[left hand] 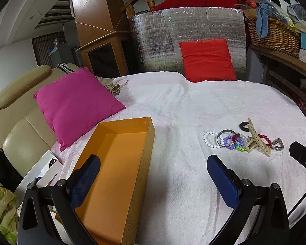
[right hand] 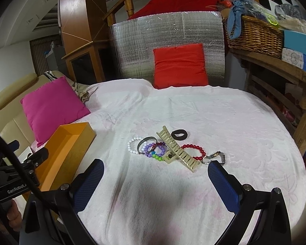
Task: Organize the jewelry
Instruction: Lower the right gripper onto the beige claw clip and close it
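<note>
**On a cloth-covered table, jewelry waits beside an empty box**

Across the white, faintly pink-tinged plush cloth [right hand: 193,110] covering the table, a small heap of jewelry lies well apart from the open orange cardboard box [left hand: 120,163], which stands empty at the left, probably set there to receive the pieces. Both grippers hang above the cloth with jaws spread wide and nothing between them: the left gripper [left hand: 153,173] straddles the box's near wall, perhaps to steady it, while the right gripper [right hand: 155,173] faces the heap, seemingly lined up for a first pick.

Within the heap, a white bead bracelet [right hand: 133,146] touches a dark metal bangle [right hand: 145,144], which overlaps purple [right hand: 150,150] and multicoloured bead bracelets [right hand: 157,156]. A cream plastic claw hair clip [right hand: 178,152] lies tilted across them and over a red bead bracelet [right hand: 193,152]; a black elastic hair tie [right hand: 179,134] sits just behind.

Hard to read: a silvery metal piece [right hand: 216,156] at the heap's right end, perhaps a watch or a clasp, is partly masked by the right gripper's fingertip. How the bracelets interlock under the clip cannot be told, and the box's near end is cut off by the frame.
</note>
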`<state>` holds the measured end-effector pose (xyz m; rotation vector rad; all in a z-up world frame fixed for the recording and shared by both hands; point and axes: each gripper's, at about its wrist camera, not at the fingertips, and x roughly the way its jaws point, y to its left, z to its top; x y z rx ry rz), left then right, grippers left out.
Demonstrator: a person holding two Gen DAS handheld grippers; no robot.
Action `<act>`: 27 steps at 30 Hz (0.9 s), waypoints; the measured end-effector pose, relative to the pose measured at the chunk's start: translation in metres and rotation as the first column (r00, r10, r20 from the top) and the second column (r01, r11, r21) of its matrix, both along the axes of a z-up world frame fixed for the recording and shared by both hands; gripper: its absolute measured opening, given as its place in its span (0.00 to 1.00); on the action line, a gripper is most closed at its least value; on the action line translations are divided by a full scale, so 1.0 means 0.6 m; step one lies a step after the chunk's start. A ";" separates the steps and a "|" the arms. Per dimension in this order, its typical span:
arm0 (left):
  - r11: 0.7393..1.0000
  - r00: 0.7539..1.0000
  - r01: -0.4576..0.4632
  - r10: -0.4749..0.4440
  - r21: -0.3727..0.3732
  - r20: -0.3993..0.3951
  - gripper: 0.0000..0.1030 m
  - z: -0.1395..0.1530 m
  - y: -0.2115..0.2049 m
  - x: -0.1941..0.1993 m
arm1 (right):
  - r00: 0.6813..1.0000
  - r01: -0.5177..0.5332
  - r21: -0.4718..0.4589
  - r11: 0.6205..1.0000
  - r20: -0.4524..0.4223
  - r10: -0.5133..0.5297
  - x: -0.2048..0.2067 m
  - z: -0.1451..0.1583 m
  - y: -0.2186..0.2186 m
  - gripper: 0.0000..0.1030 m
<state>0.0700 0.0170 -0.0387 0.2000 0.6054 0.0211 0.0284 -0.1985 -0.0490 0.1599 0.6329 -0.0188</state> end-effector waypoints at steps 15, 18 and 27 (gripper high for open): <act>0.977 0.994 0.023 -0.045 -0.210 -0.100 1.00 -0.102 -0.016 0.201 | 0.982 -0.079 0.110 0.991 -0.161 0.096 0.173 -0.111 -0.075 0.84; 0.986 0.983 0.027 -0.056 -0.164 -0.175 1.00 -0.133 -0.041 0.224 | 0.974 -0.097 0.113 0.989 -0.192 0.117 0.204 -0.131 -0.076 0.83; 0.989 0.974 0.081 -0.106 -0.127 -0.203 1.00 -0.160 -0.077 0.241 | 0.950 -0.123 0.085 0.989 -0.280 0.142 0.271 -0.177 -0.061 0.52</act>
